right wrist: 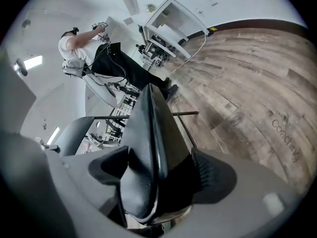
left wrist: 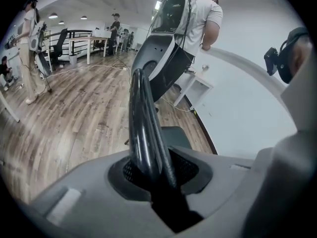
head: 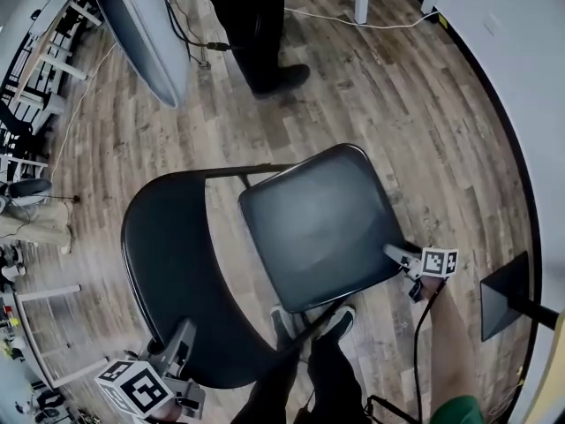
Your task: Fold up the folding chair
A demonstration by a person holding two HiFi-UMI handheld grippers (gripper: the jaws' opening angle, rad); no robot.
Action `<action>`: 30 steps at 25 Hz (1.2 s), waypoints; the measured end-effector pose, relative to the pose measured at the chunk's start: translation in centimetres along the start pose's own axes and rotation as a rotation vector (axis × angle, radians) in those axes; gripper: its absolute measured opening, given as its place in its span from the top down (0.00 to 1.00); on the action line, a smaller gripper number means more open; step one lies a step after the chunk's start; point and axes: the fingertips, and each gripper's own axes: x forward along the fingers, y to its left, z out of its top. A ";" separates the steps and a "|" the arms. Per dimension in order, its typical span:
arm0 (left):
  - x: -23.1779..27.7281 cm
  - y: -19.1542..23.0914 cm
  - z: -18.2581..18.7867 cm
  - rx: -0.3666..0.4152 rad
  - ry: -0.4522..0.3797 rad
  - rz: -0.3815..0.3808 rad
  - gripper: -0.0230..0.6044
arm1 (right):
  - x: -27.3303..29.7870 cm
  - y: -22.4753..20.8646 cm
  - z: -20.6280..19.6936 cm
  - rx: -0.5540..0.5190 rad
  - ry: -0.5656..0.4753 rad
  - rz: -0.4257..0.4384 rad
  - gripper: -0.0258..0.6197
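Observation:
A black folding chair stands open on the wood floor. Its seat (head: 322, 223) is in the middle of the head view and its curved backrest (head: 168, 263) is to the left. My left gripper (head: 181, 336) is at the lower left, on the backrest's top rim. In the left gripper view the rim's black tube (left wrist: 141, 118) runs between the jaws of that gripper (left wrist: 158, 177), and they grip it. My right gripper (head: 395, 253) is at the seat's right front corner. The right gripper view shows the padded seat edge (right wrist: 148, 133) clamped in that gripper (right wrist: 158, 175).
A person in dark trousers (head: 256, 34) stands beyond the chair, next to a long grey rounded board (head: 146, 34). A white cable (head: 353, 20) lies on the floor at the back. A black flat stand (head: 508, 294) sits at the right by the white wall. My shoes (head: 309, 325) are under the seat.

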 end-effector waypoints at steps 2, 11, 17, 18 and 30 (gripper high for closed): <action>-0.5 -0.2 0.2 -0.017 -0.006 -0.012 0.81 | -0.2 1.1 -0.2 0.004 0.002 0.020 0.35; -4.5 1.6 1.5 -0.044 -0.020 0.011 0.83 | -1.4 9.4 -1.4 -0.026 -0.022 -0.011 0.36; -8.7 4.1 3.0 -0.035 -0.021 0.025 0.83 | -1.6 17.9 -3.7 -0.073 -0.012 -0.016 0.36; -9.4 4.6 3.1 -0.036 -0.023 0.025 0.83 | -1.6 19.3 -4.2 -0.084 -0.010 -0.020 0.36; -15.4 8.4 4.3 -0.031 -0.024 0.039 0.83 | -0.6 33.9 -9.5 -0.184 0.004 -0.032 0.40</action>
